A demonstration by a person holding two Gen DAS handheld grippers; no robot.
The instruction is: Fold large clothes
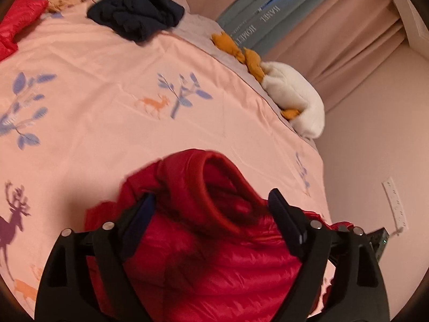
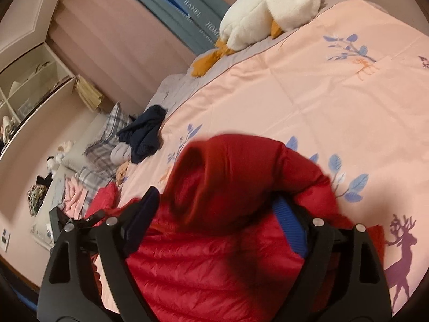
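Both grippers are bunched into the red jacket [image 1: 203, 241], lifted just above the bed [image 1: 107, 80]. The left gripper [image 1: 211, 206] and right gripper [image 2: 219, 209] each have their jaws fairly wide, padded cloth filling the gap, seemingly gripping it at two points to spread it for folding.

In both wrist views the red puffer jacket [image 1: 214, 255] bulges between the fingers and runs off the near edge, its folded end motion-blurred. It covers the inner pads, so grip cannot be judged. A second red garment [image 1: 16, 24] is cut off at far left. Shelf contents [image 2: 26, 80] at far left are too small to identify.
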